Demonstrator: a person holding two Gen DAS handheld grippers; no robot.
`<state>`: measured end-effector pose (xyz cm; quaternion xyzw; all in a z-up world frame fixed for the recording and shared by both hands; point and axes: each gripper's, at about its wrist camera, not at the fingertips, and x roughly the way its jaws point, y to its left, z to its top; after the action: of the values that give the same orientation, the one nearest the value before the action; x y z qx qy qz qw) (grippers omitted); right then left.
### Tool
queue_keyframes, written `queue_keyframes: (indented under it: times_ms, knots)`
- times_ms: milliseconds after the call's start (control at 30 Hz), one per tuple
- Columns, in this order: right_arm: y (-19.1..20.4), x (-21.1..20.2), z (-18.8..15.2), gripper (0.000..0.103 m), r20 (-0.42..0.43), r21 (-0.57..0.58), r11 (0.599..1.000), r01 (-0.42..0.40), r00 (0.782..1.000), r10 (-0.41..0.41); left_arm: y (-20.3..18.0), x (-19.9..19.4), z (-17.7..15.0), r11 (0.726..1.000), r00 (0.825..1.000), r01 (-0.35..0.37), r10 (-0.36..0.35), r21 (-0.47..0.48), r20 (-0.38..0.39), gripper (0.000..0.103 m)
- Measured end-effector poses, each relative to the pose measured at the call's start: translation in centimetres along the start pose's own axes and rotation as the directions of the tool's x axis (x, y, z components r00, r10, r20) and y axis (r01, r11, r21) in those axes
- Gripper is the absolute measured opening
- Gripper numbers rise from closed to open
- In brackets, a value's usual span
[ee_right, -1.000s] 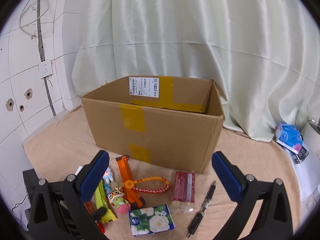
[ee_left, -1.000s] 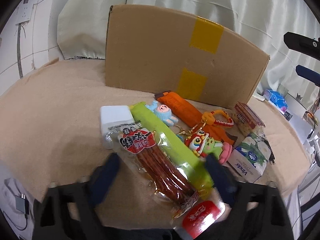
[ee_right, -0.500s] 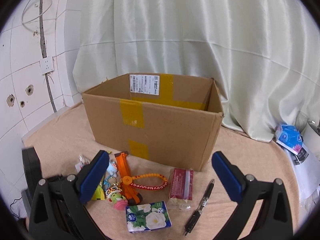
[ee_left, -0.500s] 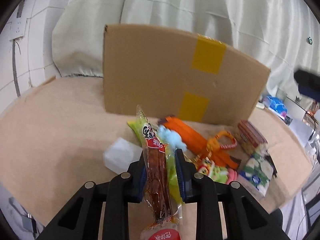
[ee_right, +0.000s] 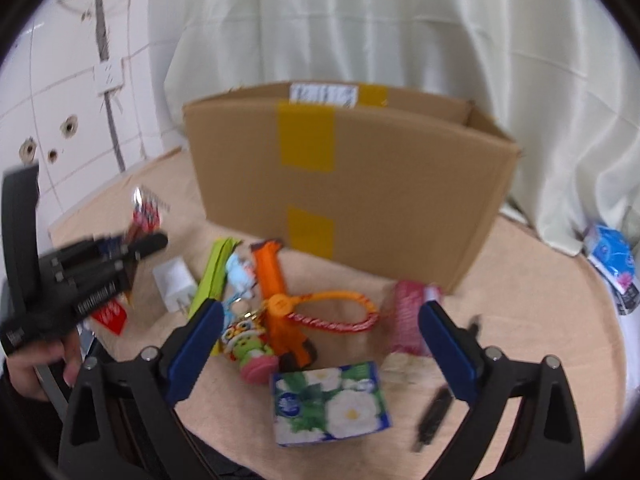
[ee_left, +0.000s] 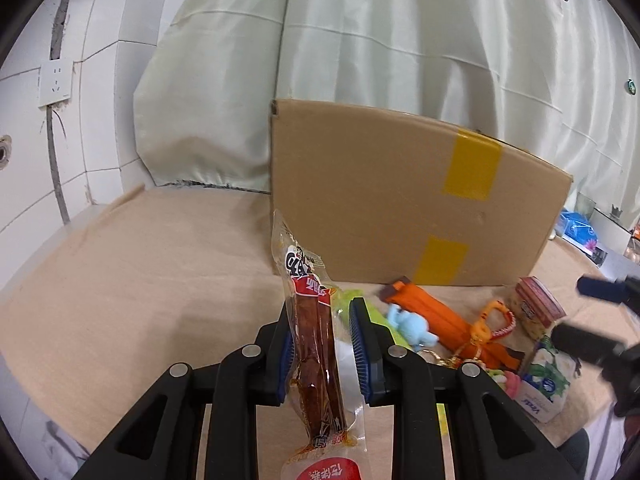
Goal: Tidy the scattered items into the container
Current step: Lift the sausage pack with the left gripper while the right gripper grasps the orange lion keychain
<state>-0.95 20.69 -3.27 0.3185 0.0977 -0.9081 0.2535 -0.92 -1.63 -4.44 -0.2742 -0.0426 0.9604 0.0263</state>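
Glossy clear plastic wraps the reddish snack sticks (ee_left: 316,344) we clench upright in our left gripper (ee_left: 323,350), before the matte cardboard box (ee_left: 404,208). Our right gripper (ee_right: 316,350) gapes over a flowered tissue pack (ee_right: 330,406). Box contents are hidden from us.

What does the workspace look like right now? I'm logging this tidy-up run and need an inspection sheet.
Surface: beige cloth covers the table.
Job's things: cardboard box open on top; snack packet lifted; tissue pack, orange strap, toy keychain, white charger, red packet, pen lie in front of the box.
Clutter: blue pack off to the side.
Grippers: left hand-held gripper shut on the snack packet; right hand-held gripper open above the items.
Cables: wall conduit.
Surroundings: curtain, tiled wall, socket.
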Motion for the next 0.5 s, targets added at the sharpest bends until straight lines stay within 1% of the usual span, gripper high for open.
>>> queue_keyframes:
  times_ms: [67, 133, 167, 267, 333, 400, 500]
  knots:
    - [0.8, 1.0, -0.2, 0.092, -0.024, -0.015, 1.000, -0.026, 0.999, 0.026, 0.7, 0.0, 0.2, 1.000, 1.000, -0.004, 0.004, -0.004, 0.001, 0.026]
    - [1.4, 1.9, -0.3, 0.081, -0.043, -0.029, 0.999, -0.038, 0.998, 0.037, 1.3, -0.2, 0.2, 1.000, 1.000, -0.011, 0.011, -0.009, 0.006, 0.026]
    - [1.8, 2.4, -0.4, 0.080, -0.058, -0.037, 0.998, -0.043, 0.998, 0.041, 1.5, -0.3, 0.1, 1.000, 1.000, -0.013, 0.014, -0.010, 0.009, 0.026]
    - [2.2, 3.7, -0.6, 0.071, -0.082, -0.051, 0.997, -0.051, 0.996, 0.047, 2.1, -0.4, 0.0, 1.000, 1.000, -0.019, 0.019, -0.008, 0.012, 0.026]
    - [1.9, 4.7, -0.7, 0.060, -0.105, -0.039, 0.998, -0.050, 0.993, 0.045, 2.3, -0.5, 0.0, 1.000, 1.000, -0.016, 0.016, -0.009, 0.013, 0.026]
    - [1.8, 5.4, -0.8, 0.058, -0.119, -0.045, 0.998, -0.051, 0.992, 0.045, 2.4, -0.4, -0.1, 1.000, 1.000, -0.015, 0.015, -0.011, 0.013, 0.026]
    - [1.9, 5.9, -0.6, 0.058, -0.126, -0.044, 0.996, -0.075, 0.990, 0.069, 2.6, -0.3, -0.1, 1.000, 1.000, -0.012, 0.012, -0.015, 0.013, 0.026]
